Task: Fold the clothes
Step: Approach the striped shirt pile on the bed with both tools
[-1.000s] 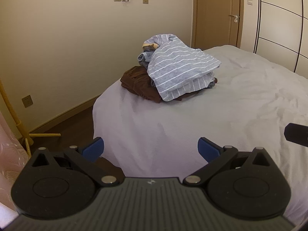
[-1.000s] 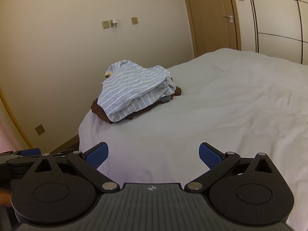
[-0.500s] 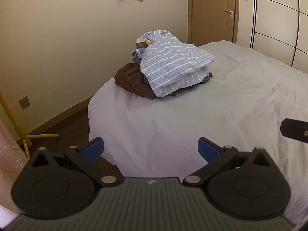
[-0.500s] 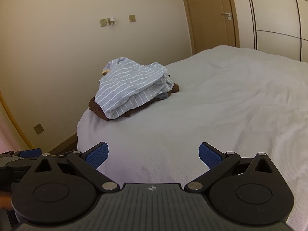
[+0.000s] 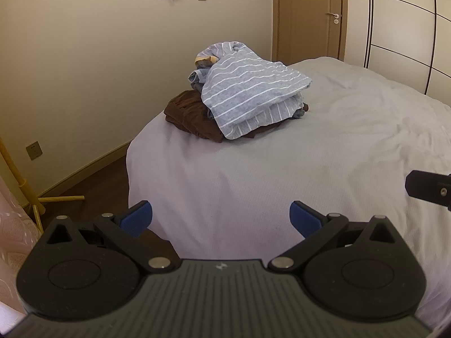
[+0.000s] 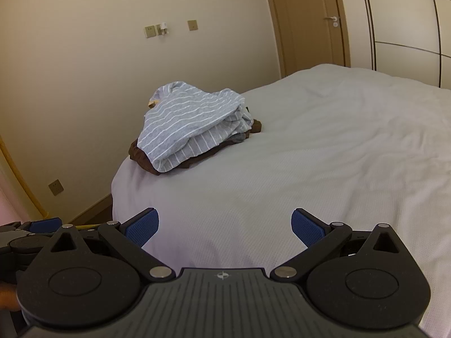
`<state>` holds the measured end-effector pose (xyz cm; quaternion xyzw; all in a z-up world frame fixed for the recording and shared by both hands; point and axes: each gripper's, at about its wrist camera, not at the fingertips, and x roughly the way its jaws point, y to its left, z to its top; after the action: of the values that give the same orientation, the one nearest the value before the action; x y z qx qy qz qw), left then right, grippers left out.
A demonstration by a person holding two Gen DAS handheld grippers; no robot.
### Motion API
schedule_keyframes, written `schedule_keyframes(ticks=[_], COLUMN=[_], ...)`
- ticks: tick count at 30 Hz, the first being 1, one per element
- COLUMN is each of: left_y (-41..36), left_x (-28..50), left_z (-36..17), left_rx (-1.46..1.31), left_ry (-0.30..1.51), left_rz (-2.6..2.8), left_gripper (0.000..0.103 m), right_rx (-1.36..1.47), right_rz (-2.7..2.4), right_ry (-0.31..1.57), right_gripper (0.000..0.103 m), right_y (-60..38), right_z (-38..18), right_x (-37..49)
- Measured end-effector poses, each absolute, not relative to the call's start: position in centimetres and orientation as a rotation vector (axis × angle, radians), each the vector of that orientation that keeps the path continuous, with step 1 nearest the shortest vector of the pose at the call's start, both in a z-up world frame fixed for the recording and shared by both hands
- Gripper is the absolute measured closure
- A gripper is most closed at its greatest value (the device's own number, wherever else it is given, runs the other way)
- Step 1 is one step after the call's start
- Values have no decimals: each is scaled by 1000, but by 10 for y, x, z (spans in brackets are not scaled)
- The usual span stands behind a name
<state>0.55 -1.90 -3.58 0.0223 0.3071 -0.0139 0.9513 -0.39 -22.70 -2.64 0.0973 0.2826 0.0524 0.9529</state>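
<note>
In the left wrist view, a yellow wooden stand (image 5: pixel 21 180) rises at 9 o'clock beside a wall socket (image 5: pixel 33 150), with a strip of pink curtain (image 5: pixel 11 239) at the frame's lower left edge. The left claw (image 5: pixel 221 218) sits at 6 o'clock with its blue pads spread wide apart and nothing between them, poised over the near corner of the bed (image 5: pixel 282 186). At about 12 o'clock from the claw, near the bed's far left corner, lies the pile of clothes: a blue-grey striped garment (image 5: pixel 253 95) heaped on top of a brown garment (image 5: pixel 191 115), with a bit of tan cloth showing at the pile's peak. The pile is well apart from both claws. Behind it at 1 o'clock stands a wooden door (image 5: pixel 310 17), and pale wardrobe panels (image 5: pixel 403 28) fill the 2 o'clock side. A black part of the right claw's body juts in at 3 o'clock.

In the right wrist view, the left claw's body shows at 8 o'clock, and the right claw (image 6: pixel 225 226) at 6 o'clock is likewise spread wide, empty, over the white bedding. The striped garment sits at 11 o'clock from it.
</note>
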Motion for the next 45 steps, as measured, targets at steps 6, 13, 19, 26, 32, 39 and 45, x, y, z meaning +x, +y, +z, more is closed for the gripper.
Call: schedule_keyframes(ticks=[6, 13, 19, 26, 32, 39, 45], left_y=[-20, -19, -14, 2, 11, 19, 13], left_x=[5, 7, 9, 18, 35, 73, 111], left_z=[-35, -37, -36, -32, -31, -30, -30], left_rx=[47, 45, 35, 13, 0, -60, -4], left_ry=[623, 632, 633, 627, 634, 640, 624], left_rz=[-33, -39, -43, -25, -18, -60, -53], left_gripper=[1, 1, 1, 1, 1, 1, 1], right_rx=[200, 191, 113, 63, 35, 2, -22], right_rz=[102, 98, 29, 35, 58, 80, 83], right_ry=[575, 581, 652, 748, 752, 730, 696], right_gripper=[0, 0, 0, 0, 0, 0, 0], right_y=[-228, -228, -221, -209, -198, -190, -191], right_z=[-27, -28, -33, -36, -36, -34, -36], right_x=[-4, -2, 15, 48, 68, 98, 129])
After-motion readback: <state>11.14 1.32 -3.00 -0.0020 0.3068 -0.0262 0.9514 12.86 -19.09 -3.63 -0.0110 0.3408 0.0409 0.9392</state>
